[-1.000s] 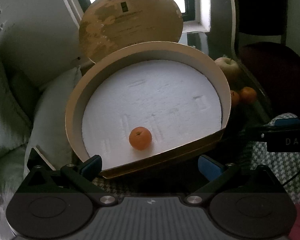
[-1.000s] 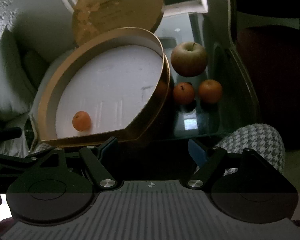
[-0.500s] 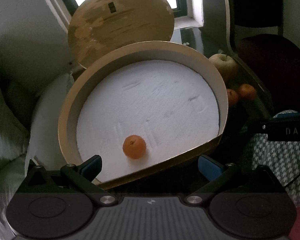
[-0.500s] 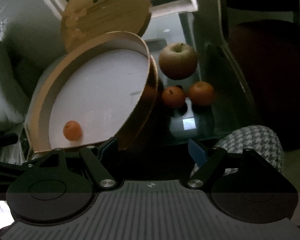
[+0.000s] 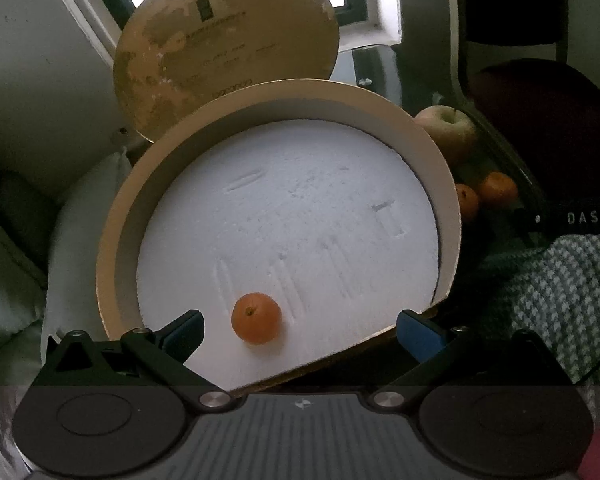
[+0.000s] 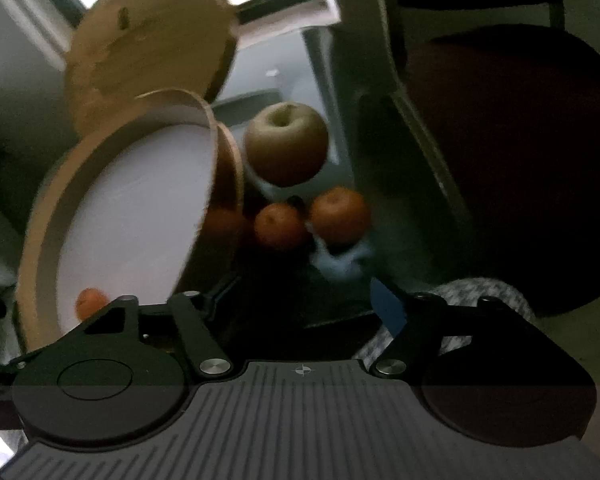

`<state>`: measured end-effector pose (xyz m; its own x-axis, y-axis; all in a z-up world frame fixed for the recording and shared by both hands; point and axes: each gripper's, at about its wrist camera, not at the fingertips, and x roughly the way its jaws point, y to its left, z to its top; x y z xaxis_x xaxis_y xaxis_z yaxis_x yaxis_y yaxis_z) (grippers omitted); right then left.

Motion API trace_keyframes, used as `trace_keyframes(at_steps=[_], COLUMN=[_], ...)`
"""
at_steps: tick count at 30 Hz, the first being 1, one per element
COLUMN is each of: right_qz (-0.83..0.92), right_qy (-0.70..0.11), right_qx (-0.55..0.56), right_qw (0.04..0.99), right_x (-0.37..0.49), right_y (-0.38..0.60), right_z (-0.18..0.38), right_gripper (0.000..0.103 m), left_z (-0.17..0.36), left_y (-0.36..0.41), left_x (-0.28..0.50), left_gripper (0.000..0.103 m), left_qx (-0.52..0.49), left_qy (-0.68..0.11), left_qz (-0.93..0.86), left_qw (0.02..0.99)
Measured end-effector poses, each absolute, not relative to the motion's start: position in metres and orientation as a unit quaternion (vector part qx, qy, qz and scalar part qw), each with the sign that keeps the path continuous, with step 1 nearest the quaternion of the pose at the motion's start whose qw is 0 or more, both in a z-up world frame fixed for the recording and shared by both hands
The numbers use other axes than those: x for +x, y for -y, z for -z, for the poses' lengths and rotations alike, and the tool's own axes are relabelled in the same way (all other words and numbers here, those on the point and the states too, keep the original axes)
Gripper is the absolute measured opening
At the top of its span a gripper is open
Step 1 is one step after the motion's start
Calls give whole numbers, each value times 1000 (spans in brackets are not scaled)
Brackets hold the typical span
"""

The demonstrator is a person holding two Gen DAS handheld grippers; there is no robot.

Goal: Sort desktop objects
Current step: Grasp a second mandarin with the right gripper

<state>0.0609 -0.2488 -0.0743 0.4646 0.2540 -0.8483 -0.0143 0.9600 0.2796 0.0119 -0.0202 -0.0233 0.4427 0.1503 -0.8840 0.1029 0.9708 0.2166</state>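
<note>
- Fruit is what gets sorted: one small orange (image 5: 256, 318) lies in the round box (image 5: 112, 248), on the white foam (image 5: 300, 216) near the box's front edge.
- Three more pieces sit on the glass bench (image 6: 276, 76), outside the box and to its right: an apple (image 6: 286, 144) farther back, and two oranges (image 6: 310, 218) in front of it, side by side and close to the box wall.
- Behind the box, its round lid (image 5: 224, 40) stands on edge.
- Seen from the left gripper (image 5: 300, 330), the orange in the box is just ahead of the jaws and a little to the left of their middle. These jaws are wide apart and hold nothing.
- Seen from the right gripper (image 6: 304, 300), the two oranges beside the box lie straight ahead, with the apple behind them. This picture is blurry, but these jaws also look wide apart and hold nothing.
- So the left one is nearer the box and its orange, and the right one is nearer the fruit beside the box.
- The fruit is round, so the jaws could close on it from any side.
- I think the box is where the fruit goes. If so, the three pieces beside the box are still out, and the right gripper faces them.
</note>
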Motion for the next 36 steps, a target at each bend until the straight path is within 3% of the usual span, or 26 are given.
trace_keyframes(at_steps=[16, 36], right_qz=[-18, 15], right_qy=[-526, -554], right_qx=[160, 175], right_qw=[835, 814], right_x=[133, 150], right_y=[262, 249], right_z=[109, 127], right_gripper=[64, 49], left_z=[35, 37], left_y=[8, -3], left_x=[34, 26], left_gripper=[102, 102], left_qx=[98, 80], left_qy=[-542, -548], left_qz=[-28, -38], left_qw=[834, 832])
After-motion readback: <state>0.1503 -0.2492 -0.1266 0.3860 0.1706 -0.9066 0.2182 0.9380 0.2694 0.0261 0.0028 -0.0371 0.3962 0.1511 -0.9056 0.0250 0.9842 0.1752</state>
